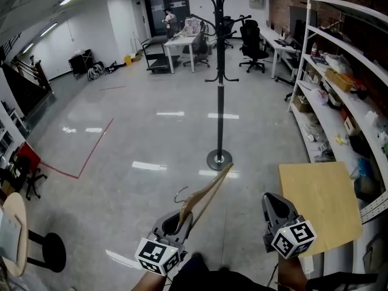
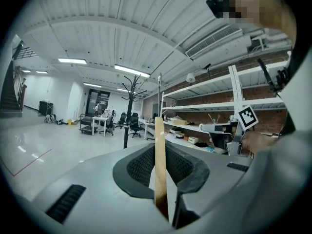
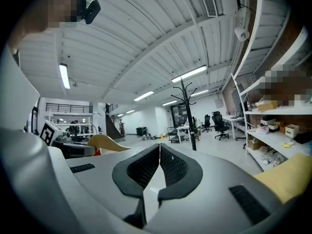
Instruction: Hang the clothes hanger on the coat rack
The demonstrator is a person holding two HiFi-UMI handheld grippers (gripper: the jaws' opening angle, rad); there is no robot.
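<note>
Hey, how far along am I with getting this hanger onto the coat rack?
Done: the wooden hanger is picked up, with the left gripper jaws shut on it. In hand: it is held low, well apart from the coat rack, which stands ahead across the floor. Left: walk up and hook it over one of the rack's arms. The right gripper is shut and empty.
</note>
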